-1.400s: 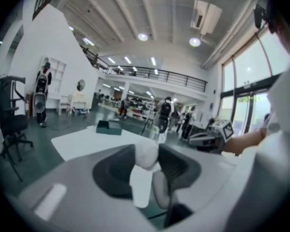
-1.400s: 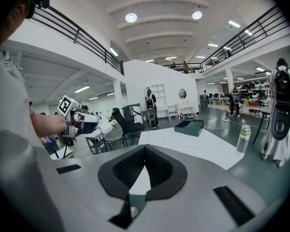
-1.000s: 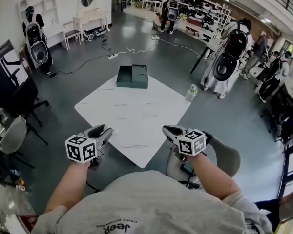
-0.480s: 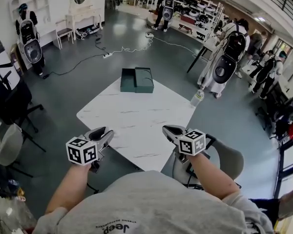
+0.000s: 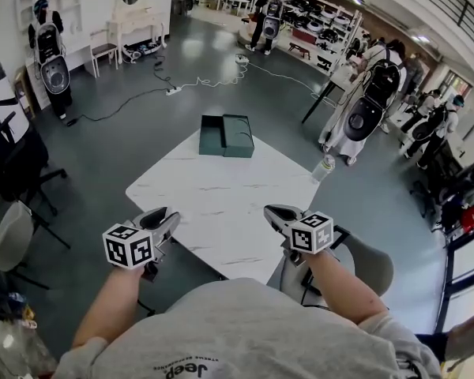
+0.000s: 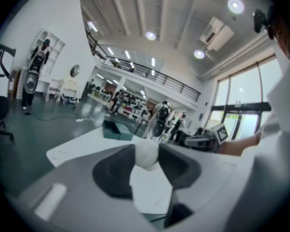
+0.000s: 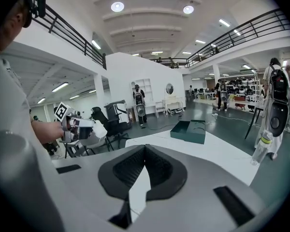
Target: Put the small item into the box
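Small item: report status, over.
Left gripper shut on small item. Right gripper shut, empty. Box open, far corner of table. Nothing in between.

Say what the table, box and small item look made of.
Table: white marble-look top, faint grey veins; stone or laminate, unclear.
Box: dark green, matte, crisp edges; probably rigid card.
Item: white, rounded, dull; maybe foam or paper, too blurred to tell.
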Demonstrator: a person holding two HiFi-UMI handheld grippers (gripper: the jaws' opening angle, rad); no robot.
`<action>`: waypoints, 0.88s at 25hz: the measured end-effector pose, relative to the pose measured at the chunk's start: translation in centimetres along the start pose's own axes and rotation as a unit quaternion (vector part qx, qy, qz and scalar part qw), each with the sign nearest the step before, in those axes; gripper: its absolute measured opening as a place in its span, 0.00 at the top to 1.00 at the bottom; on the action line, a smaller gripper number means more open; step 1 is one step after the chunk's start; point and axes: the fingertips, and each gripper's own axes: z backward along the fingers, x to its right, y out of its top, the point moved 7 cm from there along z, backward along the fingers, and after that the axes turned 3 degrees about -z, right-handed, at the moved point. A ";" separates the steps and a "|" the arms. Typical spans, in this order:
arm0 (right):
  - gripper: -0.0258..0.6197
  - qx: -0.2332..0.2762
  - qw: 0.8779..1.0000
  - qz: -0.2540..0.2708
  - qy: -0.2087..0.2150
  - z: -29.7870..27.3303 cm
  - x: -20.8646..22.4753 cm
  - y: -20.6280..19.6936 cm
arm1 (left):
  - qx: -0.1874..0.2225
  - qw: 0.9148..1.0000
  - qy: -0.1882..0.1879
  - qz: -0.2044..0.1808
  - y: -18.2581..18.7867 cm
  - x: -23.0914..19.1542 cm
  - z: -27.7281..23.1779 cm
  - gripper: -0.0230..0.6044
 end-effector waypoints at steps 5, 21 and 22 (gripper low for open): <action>0.95 -0.004 1.000 -0.004 0.000 -0.4 1.0 -0.3 | 0.001 1.000 0.001 0.003 -0.1 -0.5 -0.5 0.71; 0.95 0.014 0.997 -0.021 0.070 -2.1 10.8 -0.3 | -0.027 0.996 0.079 -0.010 0.6 3.8 -6.4 0.71; 0.95 0.016 0.997 -0.021 0.078 -2.4 12.0 -0.2 | -0.030 0.996 0.088 -0.012 0.6 4.2 -7.1 0.71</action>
